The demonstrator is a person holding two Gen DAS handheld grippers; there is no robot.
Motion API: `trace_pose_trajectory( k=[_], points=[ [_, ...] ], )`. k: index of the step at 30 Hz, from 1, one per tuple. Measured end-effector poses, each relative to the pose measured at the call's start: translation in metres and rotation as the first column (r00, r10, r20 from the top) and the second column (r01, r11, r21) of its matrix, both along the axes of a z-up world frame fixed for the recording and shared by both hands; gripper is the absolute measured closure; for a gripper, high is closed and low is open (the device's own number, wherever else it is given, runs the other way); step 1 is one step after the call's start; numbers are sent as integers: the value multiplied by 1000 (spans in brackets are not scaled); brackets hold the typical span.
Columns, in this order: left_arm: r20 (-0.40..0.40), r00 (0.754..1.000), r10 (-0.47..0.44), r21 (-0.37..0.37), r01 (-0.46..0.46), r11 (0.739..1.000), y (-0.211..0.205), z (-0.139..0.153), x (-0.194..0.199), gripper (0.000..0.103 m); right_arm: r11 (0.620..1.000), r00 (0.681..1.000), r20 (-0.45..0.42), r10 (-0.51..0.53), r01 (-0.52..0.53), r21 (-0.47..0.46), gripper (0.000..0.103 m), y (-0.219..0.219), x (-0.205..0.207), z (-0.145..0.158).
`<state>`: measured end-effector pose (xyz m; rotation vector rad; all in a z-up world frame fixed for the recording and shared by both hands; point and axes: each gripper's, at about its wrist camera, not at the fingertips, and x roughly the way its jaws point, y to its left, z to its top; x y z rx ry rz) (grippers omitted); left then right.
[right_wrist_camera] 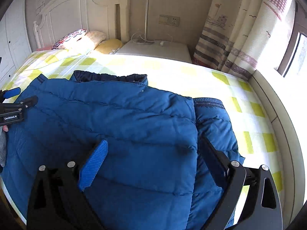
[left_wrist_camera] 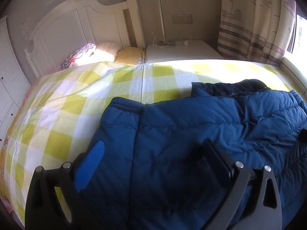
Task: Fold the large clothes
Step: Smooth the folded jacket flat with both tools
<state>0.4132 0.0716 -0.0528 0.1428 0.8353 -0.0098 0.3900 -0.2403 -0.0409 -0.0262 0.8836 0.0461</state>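
A blue padded jacket (left_wrist_camera: pixel 191 130) lies on the bed, with sleeves folded in and the dark collar at the far side. It also shows in the right wrist view (right_wrist_camera: pixel 124 118). My left gripper (left_wrist_camera: pixel 155 147) is open, its jaws straddling the jacket's left part, close above it. My right gripper (right_wrist_camera: pixel 153 147) is open over the jacket's right part, near the folded sleeve with a ribbed cuff (right_wrist_camera: pixel 208 102). The left gripper also shows at the left edge of the right wrist view (right_wrist_camera: pixel 14 95).
The bed has a yellow and white checked sheet (left_wrist_camera: pixel 76 95). Pillows (left_wrist_camera: pixel 107 53) lie by the white headboard (left_wrist_camera: pixel 76 25). A white nightstand (left_wrist_camera: pixel 180 51) with a lamp and cords stands behind the bed. A curtain (right_wrist_camera: pixel 230 38) and window are at right.
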Motion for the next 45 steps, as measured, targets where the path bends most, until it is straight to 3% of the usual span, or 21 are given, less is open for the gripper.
trace_pose_trajectory(
  k=[3,4,9,14,17,20,22,25,27,31,35,37,40,42,45],
  points=[
    [-88,996,18,-172,-33,984,35,-14,10,2,979,998,-38,-49,56,197,12,-41,3,-19],
    [-92,996,23,-196,-41,980,39,-16,11,2,974,998,-41,-48,56,219,12,-44,4,-21],
    [-88,995,39,-138,-51,989,27,-19,14,2,976,998,-44,-38,46,212,9,-40,9,-27],
    [-89,995,40,-181,-56,982,32,-16,13,2,972,998,-37,-43,50,231,10,-39,5,-23],
    [-19,996,85,-113,-87,990,23,3,-5,3,993,997,47,-58,53,102,10,-18,-16,0],
    [35,999,-11,-147,16,989,-6,24,-41,3,994,989,140,42,-55,94,9,16,-50,25],
    [83,992,-95,-108,104,989,-38,32,-65,2,988,979,143,146,-153,38,9,48,-67,27],
    [66,978,-200,26,198,980,-85,13,-81,2,968,967,71,245,-240,-79,9,90,-80,3],
    [39,977,-211,106,205,973,-99,-14,-77,2,970,967,105,230,-220,-98,8,93,-83,-11],
    [16,983,-182,4,182,983,-78,-12,-71,2,969,968,74,238,-232,-84,8,84,-81,-9],
    [58,997,-59,6,58,998,-24,-6,-78,2,993,989,99,112,-106,-58,8,40,-88,-1],
    [36,999,18,-16,-17,1000,10,-12,-76,2,999,995,83,49,-49,5,7,9,-91,-7],
    [-6,997,75,-167,-75,983,52,-20,-75,2,986,998,59,11,-20,165,6,-21,-94,-21],
    [-9,997,79,-156,-80,984,53,-22,-73,2,990,998,64,16,-25,142,5,-16,-93,-24],
    [8,997,81,-74,-80,994,40,-25,-71,2,991,998,59,13,-21,135,4,-13,-88,-27]
  ],
)
